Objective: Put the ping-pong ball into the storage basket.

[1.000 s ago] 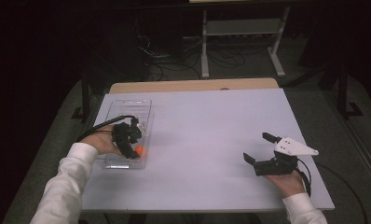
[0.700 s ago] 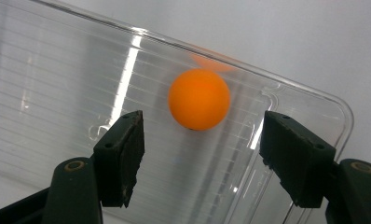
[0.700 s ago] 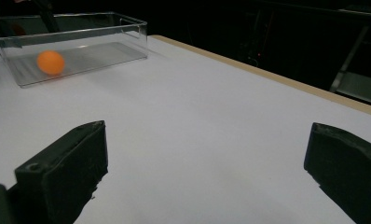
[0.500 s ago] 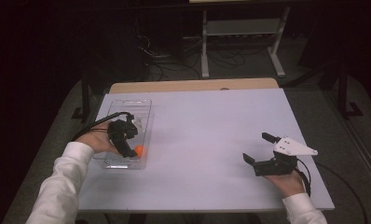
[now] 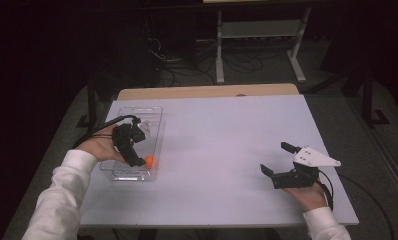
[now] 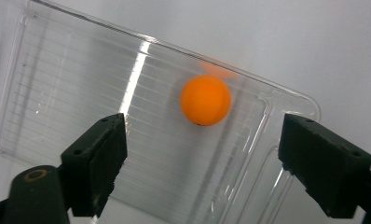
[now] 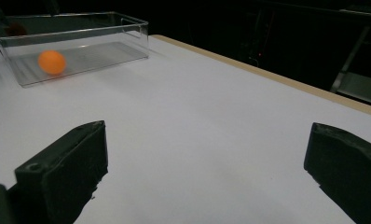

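One orange ball (image 6: 205, 100) is seen lying loose on the ribbed floor of one clear plastic tray (image 6: 72, 84), close to one of the tray's end walls. The ball is round, plain and evenly orange, and a faint orange reflection is thrown on the wall beside it. In the high view the tray (image 5: 156, 112) is placed on the left part of the one white table (image 5: 227, 145), with the ball (image 5: 149, 161) towards its near end. The left gripper (image 5: 138, 161) is held over the tray, its jaws spread wide apart, with the ball untouched. The right gripper (image 5: 277, 162) is held low near the table's right front, well apart from the tray, its jaws likewise spread and gripping nothing.
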Available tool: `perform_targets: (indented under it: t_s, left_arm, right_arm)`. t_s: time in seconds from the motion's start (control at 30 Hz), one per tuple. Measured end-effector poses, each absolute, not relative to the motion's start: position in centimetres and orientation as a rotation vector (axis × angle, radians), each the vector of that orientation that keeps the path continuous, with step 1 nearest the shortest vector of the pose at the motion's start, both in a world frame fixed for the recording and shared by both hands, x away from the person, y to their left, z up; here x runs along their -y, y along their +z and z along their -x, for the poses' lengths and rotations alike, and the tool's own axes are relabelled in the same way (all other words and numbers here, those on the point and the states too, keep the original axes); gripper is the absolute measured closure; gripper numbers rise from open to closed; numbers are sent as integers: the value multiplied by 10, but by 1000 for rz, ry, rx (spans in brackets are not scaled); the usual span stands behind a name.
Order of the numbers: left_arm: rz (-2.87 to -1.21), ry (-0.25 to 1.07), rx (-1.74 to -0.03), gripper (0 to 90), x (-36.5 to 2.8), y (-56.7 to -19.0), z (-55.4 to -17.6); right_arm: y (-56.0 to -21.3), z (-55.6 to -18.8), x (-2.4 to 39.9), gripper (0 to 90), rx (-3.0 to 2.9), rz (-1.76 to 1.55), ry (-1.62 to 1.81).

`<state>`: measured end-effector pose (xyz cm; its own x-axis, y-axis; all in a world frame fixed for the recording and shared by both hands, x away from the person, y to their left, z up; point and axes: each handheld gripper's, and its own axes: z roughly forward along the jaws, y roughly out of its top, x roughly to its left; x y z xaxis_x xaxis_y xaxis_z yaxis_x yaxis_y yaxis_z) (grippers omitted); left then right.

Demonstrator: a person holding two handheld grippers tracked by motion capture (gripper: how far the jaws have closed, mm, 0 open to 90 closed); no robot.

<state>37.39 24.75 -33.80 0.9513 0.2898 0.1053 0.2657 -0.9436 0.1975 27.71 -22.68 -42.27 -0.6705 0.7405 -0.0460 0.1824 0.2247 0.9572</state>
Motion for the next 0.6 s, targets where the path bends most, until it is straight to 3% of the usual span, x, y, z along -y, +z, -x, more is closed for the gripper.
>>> perform_targets:
  t_s: [0.6]
  left_arm:
    - [-2851, 191, -437, 21, -247, -320, -365]
  right_arm:
    - [-423, -277, 227, 0, -2003, -846, 1463]
